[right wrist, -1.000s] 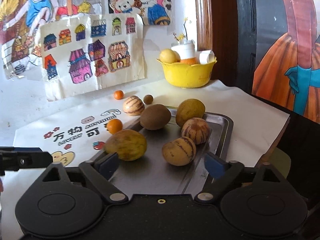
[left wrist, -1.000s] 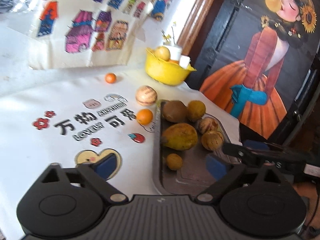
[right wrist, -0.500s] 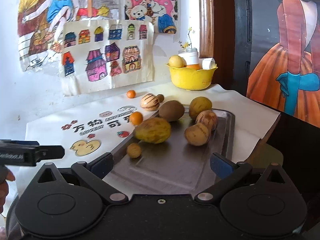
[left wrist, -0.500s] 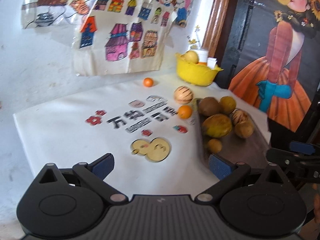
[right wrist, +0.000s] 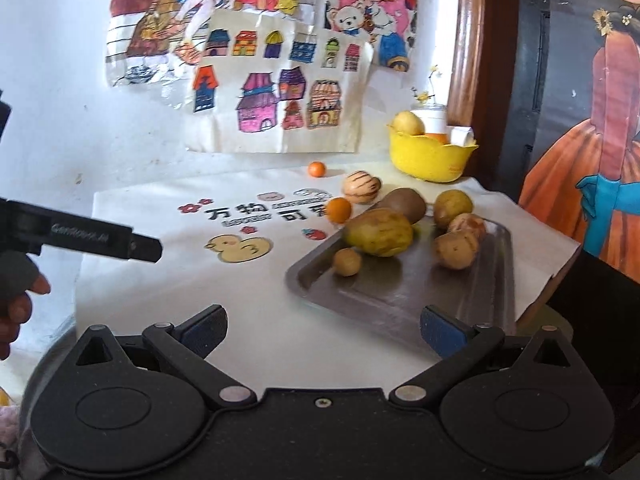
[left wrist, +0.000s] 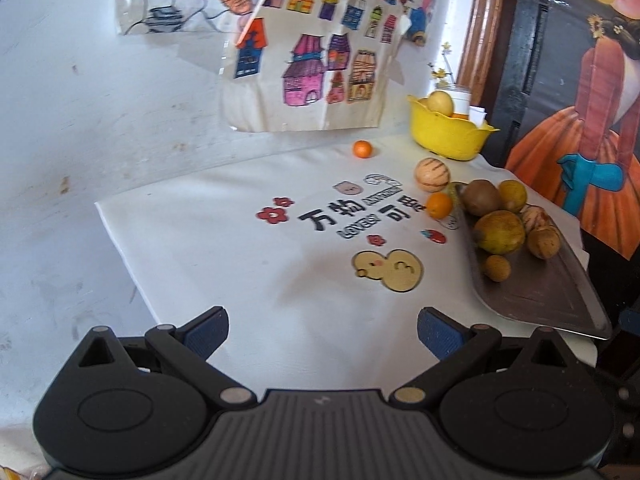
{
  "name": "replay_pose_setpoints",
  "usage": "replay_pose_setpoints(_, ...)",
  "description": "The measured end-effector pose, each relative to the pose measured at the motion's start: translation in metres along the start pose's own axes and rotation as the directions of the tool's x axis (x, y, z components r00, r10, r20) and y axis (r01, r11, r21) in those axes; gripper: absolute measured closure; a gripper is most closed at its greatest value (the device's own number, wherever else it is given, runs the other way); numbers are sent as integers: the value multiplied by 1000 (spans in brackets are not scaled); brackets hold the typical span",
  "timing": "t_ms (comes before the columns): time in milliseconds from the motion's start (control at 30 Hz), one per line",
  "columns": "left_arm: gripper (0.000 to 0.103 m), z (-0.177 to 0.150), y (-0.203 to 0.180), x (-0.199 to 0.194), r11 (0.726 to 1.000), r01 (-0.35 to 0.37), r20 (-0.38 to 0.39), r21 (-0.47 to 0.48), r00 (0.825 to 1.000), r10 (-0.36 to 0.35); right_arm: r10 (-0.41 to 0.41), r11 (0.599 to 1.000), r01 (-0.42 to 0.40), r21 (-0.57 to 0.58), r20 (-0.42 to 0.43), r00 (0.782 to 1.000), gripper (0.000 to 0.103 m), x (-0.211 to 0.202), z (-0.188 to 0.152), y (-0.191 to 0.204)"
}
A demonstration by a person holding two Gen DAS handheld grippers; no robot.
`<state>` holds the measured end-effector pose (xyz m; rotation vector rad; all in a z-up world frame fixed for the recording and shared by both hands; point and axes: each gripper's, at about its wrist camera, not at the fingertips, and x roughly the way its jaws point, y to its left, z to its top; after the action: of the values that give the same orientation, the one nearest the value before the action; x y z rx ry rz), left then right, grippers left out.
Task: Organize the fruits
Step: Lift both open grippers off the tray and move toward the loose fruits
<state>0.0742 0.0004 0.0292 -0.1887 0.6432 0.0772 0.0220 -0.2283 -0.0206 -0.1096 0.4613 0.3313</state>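
Both grippers are spread wide and empty: the right gripper [right wrist: 322, 330] at lower centre above the near rim of the metal tray [right wrist: 404, 300], the left gripper [left wrist: 322, 330] over the white cloth [left wrist: 224, 248]. Six fruits are gathered at the tray's far end; a striped fruit [right wrist: 361, 187], an orange [right wrist: 339, 210] and a small orange [right wrist: 316, 169] remain on the cloth. The orange is probably best approached low, with the jaws centred around it. Only in the right view is a person's hand [right wrist: 16, 296] seen, at the left edge.
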Motion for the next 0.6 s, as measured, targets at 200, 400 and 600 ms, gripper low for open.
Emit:
replay_pose_setpoints(200, 1, 1, 13, 0, 999, -24, -3, -25, 1000, 23, 58, 997, -59, -39, -26, 998, 1, 4, -2, 17)
replay_pose_setpoints(400, 1, 7, 17, 6, 999, -38, -7, -16, 999, 38, 107, 992, -110, -64, -45, 993, 1, 15, 3, 25)
replay_pose_setpoints(600, 0, 21, 24, 22, 998, -58, -16, -14, 998, 58, 152, 983, -159, -94, -73, 986, 1, 32, 12, 26)
